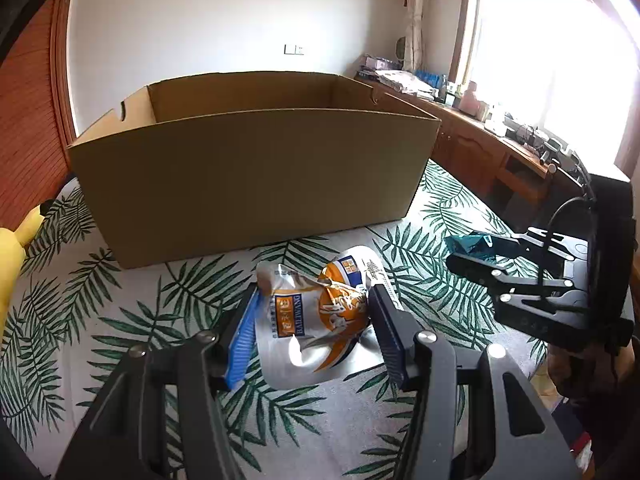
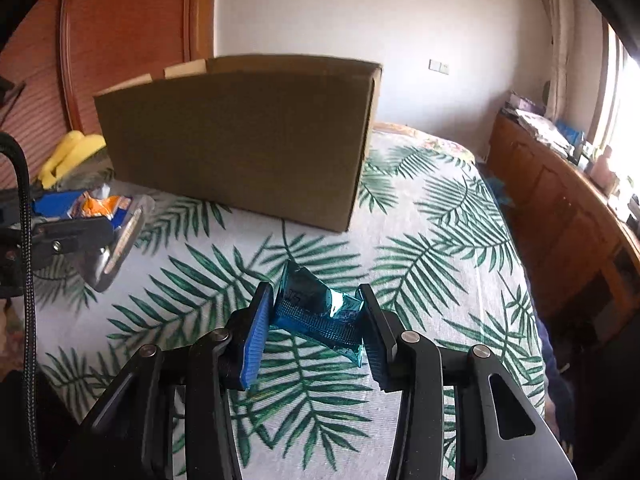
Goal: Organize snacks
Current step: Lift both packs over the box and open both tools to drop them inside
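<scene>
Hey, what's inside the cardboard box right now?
Only the bare upper inner walls of the cardboard box show, seen from the left wrist camera. Its front wall hides the floor, so any snacks lying inside cannot be seen.

We see a crumpled orange-and-silver snack pouch (image 1: pixel 316 316), pinched upright above the leaf-print bed; a small shiny teal snack packet (image 2: pixel 320 312) likewise held aloft, tilted; an open brown cardboard box (image 1: pixel 256 172) stands on the bed behind both.
</scene>
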### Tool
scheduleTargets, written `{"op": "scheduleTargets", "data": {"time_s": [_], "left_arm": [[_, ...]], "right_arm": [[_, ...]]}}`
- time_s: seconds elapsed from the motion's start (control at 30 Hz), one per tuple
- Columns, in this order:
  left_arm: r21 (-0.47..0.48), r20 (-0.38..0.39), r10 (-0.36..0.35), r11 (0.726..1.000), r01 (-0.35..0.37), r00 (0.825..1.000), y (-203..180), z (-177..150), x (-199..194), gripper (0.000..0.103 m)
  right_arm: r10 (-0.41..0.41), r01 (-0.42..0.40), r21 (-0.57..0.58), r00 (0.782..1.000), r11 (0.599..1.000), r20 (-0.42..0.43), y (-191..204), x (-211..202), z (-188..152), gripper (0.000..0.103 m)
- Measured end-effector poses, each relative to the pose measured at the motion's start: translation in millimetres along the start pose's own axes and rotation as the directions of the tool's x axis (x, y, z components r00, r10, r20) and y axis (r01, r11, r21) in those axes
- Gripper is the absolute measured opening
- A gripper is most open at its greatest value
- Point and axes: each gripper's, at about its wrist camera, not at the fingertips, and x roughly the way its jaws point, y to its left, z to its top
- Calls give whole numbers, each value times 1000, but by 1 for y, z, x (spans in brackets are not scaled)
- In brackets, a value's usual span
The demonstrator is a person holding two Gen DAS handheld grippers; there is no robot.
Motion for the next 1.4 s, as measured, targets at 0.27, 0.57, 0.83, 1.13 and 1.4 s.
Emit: {"op": "scheduleTargets", "data": {"time_s": [0.27, 0.57, 0.83, 1.13, 1.4], "left_arm": [[-29, 23, 4, 1000, -4, 1000, 14, -7, -16, 53], [-33, 60, 5, 999, -3, 998, 25, 3, -36, 53], [-28, 102, 2, 1000, 1, 995, 37, 24, -49, 53], [-10, 148, -1, 1000, 2, 989, 52, 59, -53, 53], [20, 179, -8, 1000, 5, 984, 60, 92, -40, 54]], "right_arm": [[37, -39, 25, 997, 999, 64, 9, -24, 17, 42], [62, -64, 9, 989, 998, 131, 22, -44, 41, 43], [76, -73, -27, 981, 997, 177, 33, -46, 66, 43], [116, -108, -48, 967, 993, 227, 32, -41, 103, 43], [119, -103, -79, 962, 992, 244, 29, -28, 130, 43]]}}
